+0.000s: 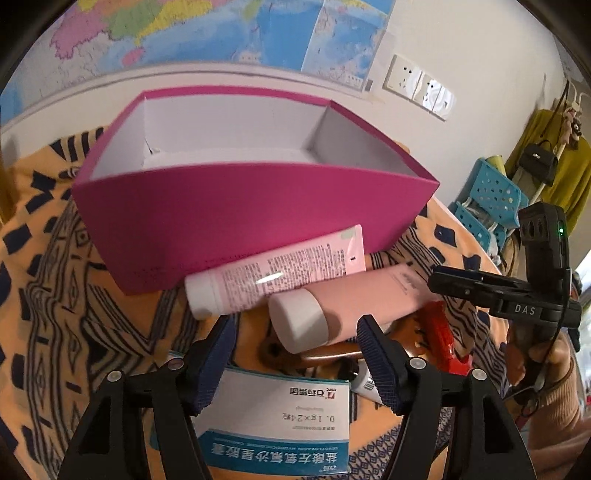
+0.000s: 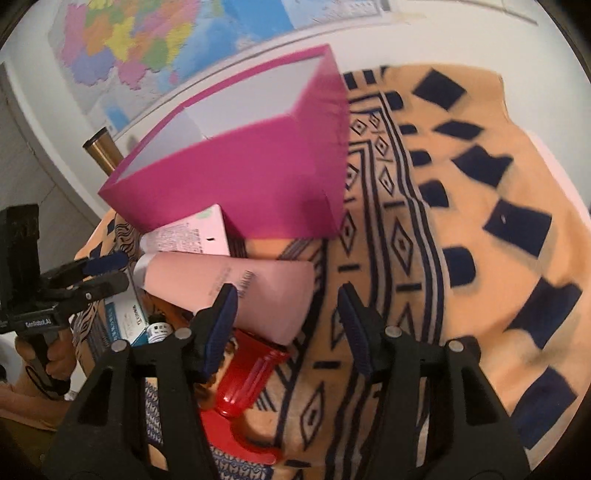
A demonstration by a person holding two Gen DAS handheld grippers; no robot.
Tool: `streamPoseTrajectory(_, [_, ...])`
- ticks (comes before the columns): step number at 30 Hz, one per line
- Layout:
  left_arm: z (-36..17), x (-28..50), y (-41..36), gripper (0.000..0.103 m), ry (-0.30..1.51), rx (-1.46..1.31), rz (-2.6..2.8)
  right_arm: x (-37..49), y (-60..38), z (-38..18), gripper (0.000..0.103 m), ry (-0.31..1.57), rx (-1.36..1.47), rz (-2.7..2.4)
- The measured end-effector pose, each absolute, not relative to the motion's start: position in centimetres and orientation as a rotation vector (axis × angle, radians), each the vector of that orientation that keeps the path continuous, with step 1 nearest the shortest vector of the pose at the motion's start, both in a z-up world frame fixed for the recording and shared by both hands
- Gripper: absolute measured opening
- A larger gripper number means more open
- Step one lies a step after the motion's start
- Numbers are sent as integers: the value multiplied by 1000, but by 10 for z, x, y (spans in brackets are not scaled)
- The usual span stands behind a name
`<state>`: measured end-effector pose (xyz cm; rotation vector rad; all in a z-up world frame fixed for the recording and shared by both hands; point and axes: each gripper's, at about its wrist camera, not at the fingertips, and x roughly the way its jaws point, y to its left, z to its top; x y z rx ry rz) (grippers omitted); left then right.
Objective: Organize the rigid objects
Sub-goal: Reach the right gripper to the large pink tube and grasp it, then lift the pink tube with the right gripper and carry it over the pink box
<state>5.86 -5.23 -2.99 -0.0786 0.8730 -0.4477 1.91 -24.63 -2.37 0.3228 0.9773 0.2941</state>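
A magenta open box (image 1: pixel 236 218) with a white empty inside stands on the patterned cloth; it also shows in the right wrist view (image 2: pixel 243 181). Before it lie a light pink printed tube (image 1: pixel 273 269), a pink bottle with a white cap (image 1: pixel 347 306), a red tool (image 1: pixel 441 339), a small white tube (image 1: pixel 364 386) and a blue-white medicine box (image 1: pixel 280 421). My left gripper (image 1: pixel 295 332) is open above the medicine box, near the bottle cap. My right gripper (image 2: pixel 288 302) is open over the pink bottle's end (image 2: pixel 236 295) and the red tool (image 2: pixel 243 384).
The orange-and-navy patterned cloth (image 2: pixel 461 229) covers the table. A map (image 1: pixel 207 33) hangs on the wall behind. A blue perforated stool (image 1: pixel 491 199) and hanging clothes (image 1: pixel 554 155) are at the right. A brass rod (image 2: pixel 101 149) stands left of the box.
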Motion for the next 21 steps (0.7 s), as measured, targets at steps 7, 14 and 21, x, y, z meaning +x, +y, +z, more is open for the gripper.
streamPoseTrajectory(7, [-37, 66, -59, 67, 911, -101, -467, 26, -247, -35, 58, 996, 371, 338])
streamPoseTrajectory(14, [-40, 70, -60, 57, 939, -124, -491, 30, -249, -43, 58, 1013, 452, 397])
streamPoseTrajectory(21, [-42, 71, -68, 53, 950, -124, -493, 29, -243, -38, 50, 999, 417, 399])
